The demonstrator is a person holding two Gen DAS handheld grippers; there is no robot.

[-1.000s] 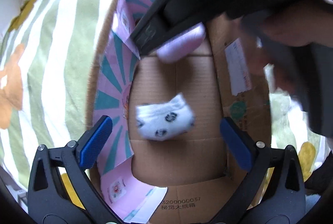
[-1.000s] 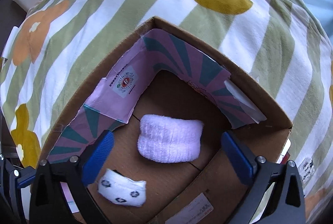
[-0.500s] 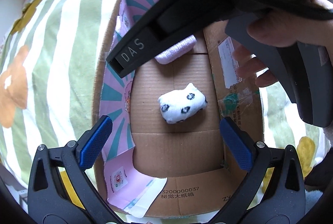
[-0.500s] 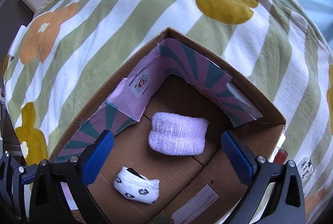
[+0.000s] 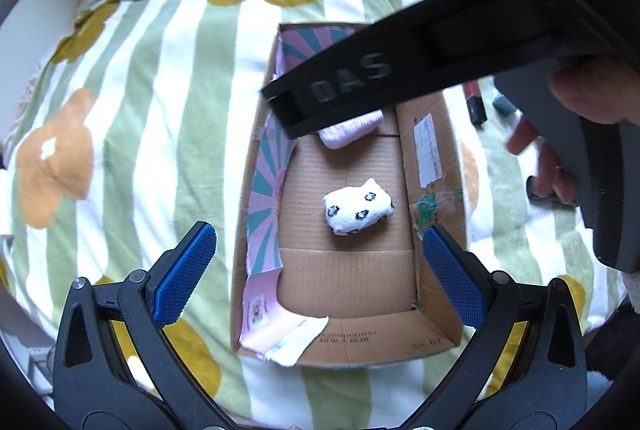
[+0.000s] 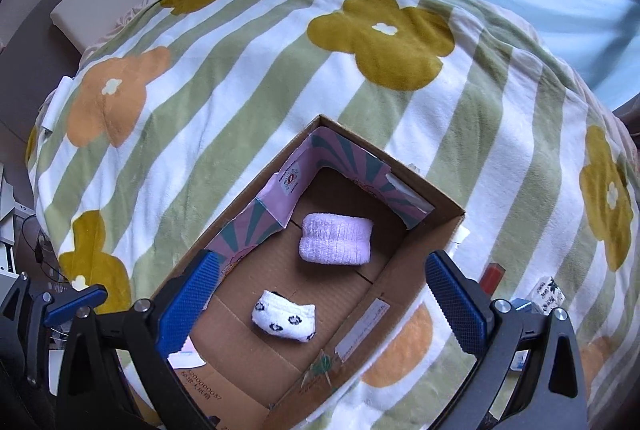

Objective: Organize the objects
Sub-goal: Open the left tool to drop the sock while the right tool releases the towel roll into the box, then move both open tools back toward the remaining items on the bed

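Striped blanket, "DAS"-marked right tongs

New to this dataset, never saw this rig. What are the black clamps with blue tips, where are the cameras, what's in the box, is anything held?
No robot here: a person carries one hand-held gripper per hand, each with a fisheye camera looking along its two blue-padded fingers. In the left wrist view the left hand-held gripper is open and empty; the black bar marked DAS above it is the other tool, with the person's hand on it. In the right wrist view the right hand-held gripper is also open and empty. Both look down into a cardboard box on a flowered striped blanket. Inside lie a pale purple rolled cloth and a white patterned sock bundle, apart from each other.
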